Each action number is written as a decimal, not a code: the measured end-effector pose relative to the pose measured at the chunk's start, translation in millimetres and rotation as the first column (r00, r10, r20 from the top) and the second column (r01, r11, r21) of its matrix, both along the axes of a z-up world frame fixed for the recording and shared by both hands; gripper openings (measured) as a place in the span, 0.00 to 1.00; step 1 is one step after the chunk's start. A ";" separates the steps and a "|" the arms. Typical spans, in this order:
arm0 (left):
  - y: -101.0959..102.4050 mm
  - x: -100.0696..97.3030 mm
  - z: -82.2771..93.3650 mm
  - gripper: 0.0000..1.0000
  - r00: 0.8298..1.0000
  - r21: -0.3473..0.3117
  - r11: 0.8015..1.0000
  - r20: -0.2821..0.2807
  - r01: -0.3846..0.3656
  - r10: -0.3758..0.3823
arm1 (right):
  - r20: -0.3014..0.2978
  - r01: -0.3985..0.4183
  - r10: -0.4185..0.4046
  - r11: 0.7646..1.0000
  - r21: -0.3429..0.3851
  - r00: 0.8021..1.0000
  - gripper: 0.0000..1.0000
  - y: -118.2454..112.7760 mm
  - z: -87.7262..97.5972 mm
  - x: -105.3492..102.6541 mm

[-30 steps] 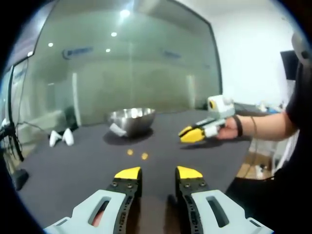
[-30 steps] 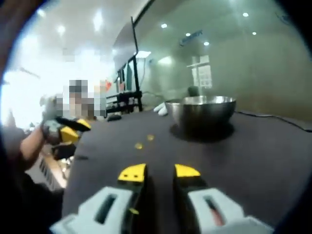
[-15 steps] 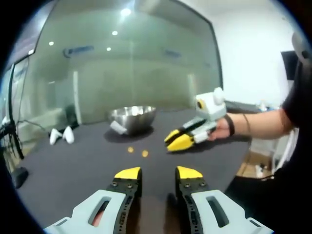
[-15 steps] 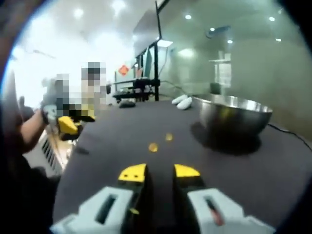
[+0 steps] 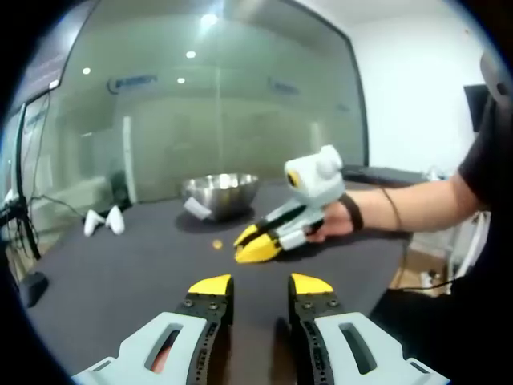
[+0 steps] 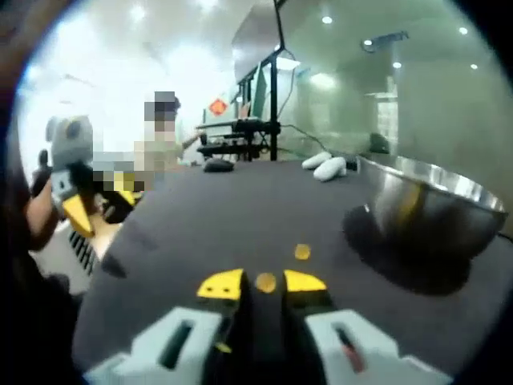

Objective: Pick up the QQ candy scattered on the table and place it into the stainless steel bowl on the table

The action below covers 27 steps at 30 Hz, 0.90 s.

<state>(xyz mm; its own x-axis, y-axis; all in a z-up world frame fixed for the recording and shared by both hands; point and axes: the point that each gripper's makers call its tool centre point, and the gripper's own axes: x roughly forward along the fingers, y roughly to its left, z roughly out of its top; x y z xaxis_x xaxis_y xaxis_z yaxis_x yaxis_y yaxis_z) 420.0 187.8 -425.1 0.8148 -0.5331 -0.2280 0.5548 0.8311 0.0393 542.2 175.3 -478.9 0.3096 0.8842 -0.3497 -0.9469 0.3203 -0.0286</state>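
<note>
Two orange QQ candies lie on the dark table. In the right gripper view one candy sits right between the yellow tips of my right gripper, which is open and low over the table; the other candy lies just beyond. The stainless steel bowl stands to the right. In the left gripper view my left gripper is open and holds nothing, near the table's edge. Ahead of it the right gripper slants down from a hand, beside a candy. The bowl stands further back.
Two white objects lie at the table's far left, also visible beyond the bowl. A black mouse rests at the far edge. The left gripper is off the table's left side. A glass wall is behind the table.
My right gripper has moved forward and down across the table to the candies, so one now lies between its tips. The left gripper has stayed in place.
</note>
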 end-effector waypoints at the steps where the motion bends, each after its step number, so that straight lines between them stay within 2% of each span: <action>1: 0.4 0.1 -0.2 0.29 1.000 0.000 1.000 0.000 -0.001 0.001 | 0.005 0.005 -0.005 1.000 -0.003 1.000 0.16 -0.1 -0.1 1.1; 6: 1.3 0.4 -2.1 0.29 1.000 -0.002 1.000 -0.003 -0.002 0.002 | 0.018 0.000 0.000 1.000 -0.011 1.000 0.11 -0.7 -1.0 4.4; 16: -1.0 2.0 -2.0 0.29 1.000 -0.001 1.000 -0.005 0.004 -0.004 | 0.021 0.022 -0.022 1.000 0.004 1.000 0.11 -5.7 3.7 3.6; 22: -0.3 3.6 -2.5 0.29 1.000 -0.003 1.000 -0.006 0.000 0.000 | 0.023 0.112 -0.114 0.991 0.078 0.993 0.10 -23.8 30.1 9.4; 27: -2.6 4.6 -3.6 0.29 1.000 -0.007 1.000 -0.007 0.005 -0.005 | 0.102 0.178 -0.195 0.972 0.151 0.975 0.10 -39.5 66.9 20.3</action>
